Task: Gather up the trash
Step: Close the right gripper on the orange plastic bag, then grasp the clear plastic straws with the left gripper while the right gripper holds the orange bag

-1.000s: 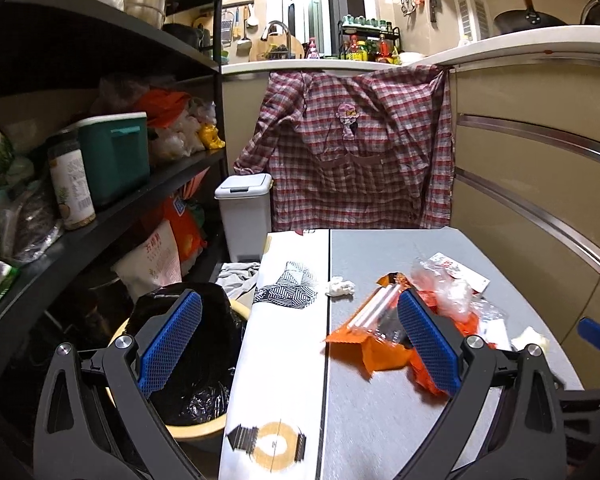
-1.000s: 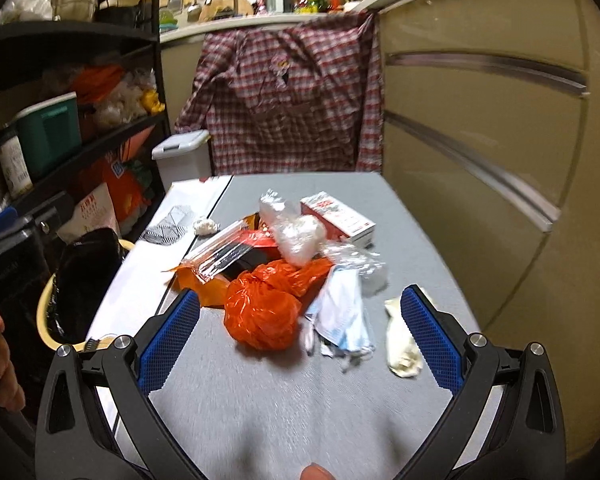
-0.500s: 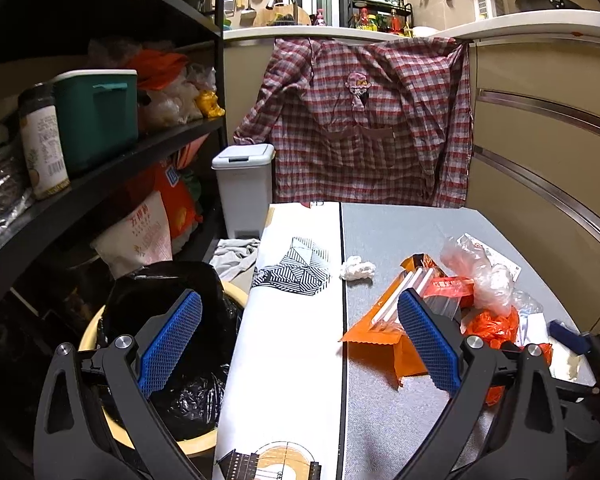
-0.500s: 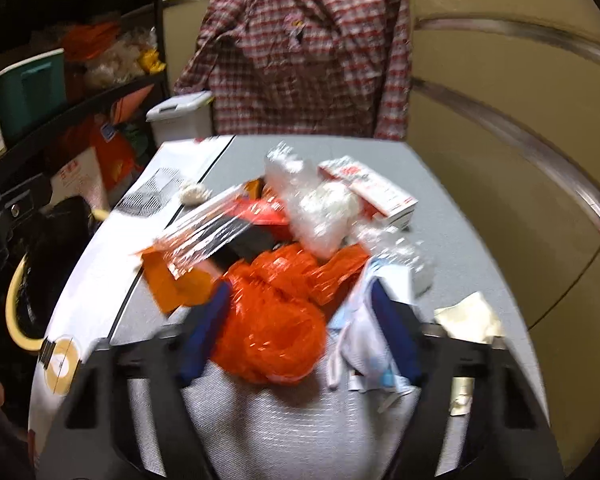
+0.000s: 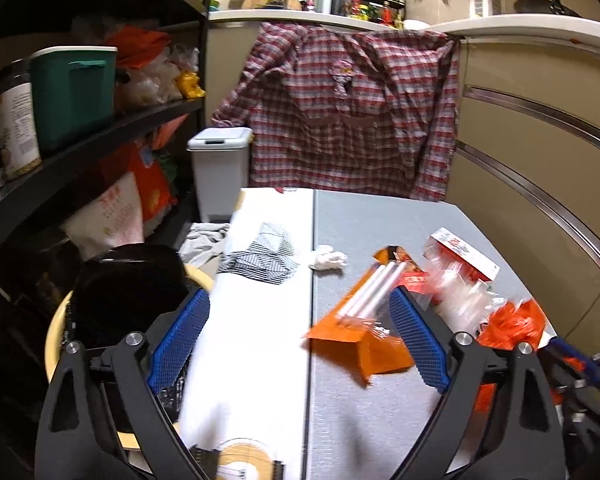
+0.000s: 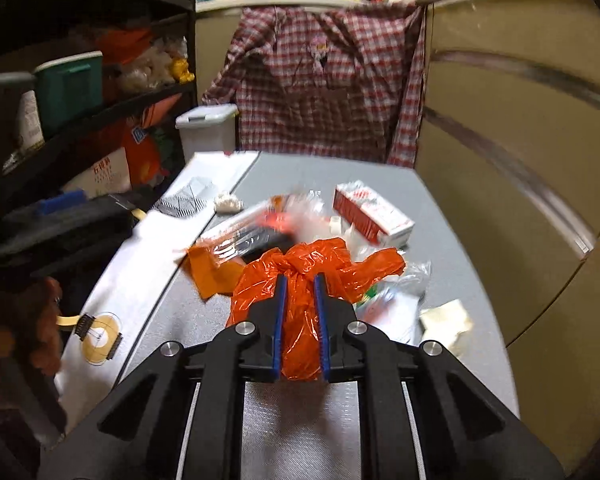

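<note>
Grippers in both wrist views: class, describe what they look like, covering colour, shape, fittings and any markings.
Both match. The left gripper and right gripper have matte black angular frames with triangular cut-outs and round silver pivot bolts. Each finger carries a flat blue pad with a fine cross-hatched texture. No cables, labels or sleeves show.

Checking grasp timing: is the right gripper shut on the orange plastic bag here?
Closing on it: the right gripper has its blue fingers pinching the crumpled orange plastic bag from both sides.
</note>
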The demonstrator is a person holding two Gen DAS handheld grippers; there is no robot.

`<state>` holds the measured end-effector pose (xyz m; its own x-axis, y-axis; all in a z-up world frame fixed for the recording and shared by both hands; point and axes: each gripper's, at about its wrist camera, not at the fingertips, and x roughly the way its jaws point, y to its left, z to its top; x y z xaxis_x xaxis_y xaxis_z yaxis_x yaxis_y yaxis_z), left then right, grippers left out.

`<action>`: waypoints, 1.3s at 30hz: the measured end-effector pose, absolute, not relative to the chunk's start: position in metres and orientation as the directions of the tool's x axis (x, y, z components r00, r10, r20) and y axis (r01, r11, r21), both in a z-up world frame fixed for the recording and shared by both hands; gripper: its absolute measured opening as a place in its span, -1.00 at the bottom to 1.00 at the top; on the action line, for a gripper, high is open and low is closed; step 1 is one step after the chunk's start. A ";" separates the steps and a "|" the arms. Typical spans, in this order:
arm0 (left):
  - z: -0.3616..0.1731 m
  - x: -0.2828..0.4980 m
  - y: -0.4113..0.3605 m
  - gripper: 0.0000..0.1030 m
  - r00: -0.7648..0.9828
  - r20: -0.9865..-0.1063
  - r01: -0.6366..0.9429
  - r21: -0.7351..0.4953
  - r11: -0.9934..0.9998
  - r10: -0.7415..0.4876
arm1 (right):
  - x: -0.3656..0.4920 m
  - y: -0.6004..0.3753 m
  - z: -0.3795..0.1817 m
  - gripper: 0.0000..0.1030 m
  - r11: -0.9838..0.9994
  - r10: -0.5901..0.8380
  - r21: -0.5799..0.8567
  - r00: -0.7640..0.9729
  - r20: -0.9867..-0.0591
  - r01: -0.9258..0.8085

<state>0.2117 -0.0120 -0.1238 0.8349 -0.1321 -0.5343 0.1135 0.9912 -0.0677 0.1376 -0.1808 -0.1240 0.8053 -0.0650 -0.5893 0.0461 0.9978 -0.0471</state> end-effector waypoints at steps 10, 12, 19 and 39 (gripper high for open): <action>-0.154 0.248 -0.050 0.42 0.740 -0.623 0.282 -0.055 0.958 -0.253 | 0.129 -0.210 -0.120 -0.73 0.992 -0.118 -0.036 0.801 -0.586 0.120; -0.158 0.257 -0.053 0.33 0.724 -0.633 0.306 -0.061 0.950 -0.274 | 0.133 -0.216 -0.123 -0.73 0.991 -0.123 -0.027 0.795 -0.594 0.133; -0.187 0.288 -0.062 0.00 0.632 -0.714 0.372 -0.062 0.926 -0.302 | 0.142 -0.223 -0.133 -0.73 0.988 -0.126 -0.006 0.778 -0.615 0.155; -0.125 0.240 -0.024 -0.86 0.662 -0.643 0.378 -0.157 0.912 -0.385 | 0.130 -0.213 -0.103 -0.73 0.991 -0.059 0.069 0.834 -0.549 0.115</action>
<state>0.2403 -0.0238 -0.1254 0.6619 -0.3853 -0.6431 0.3781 0.9123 -0.1574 0.1295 -0.2132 -0.1034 0.8340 -0.0588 -0.5487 0.1151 0.9910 0.0688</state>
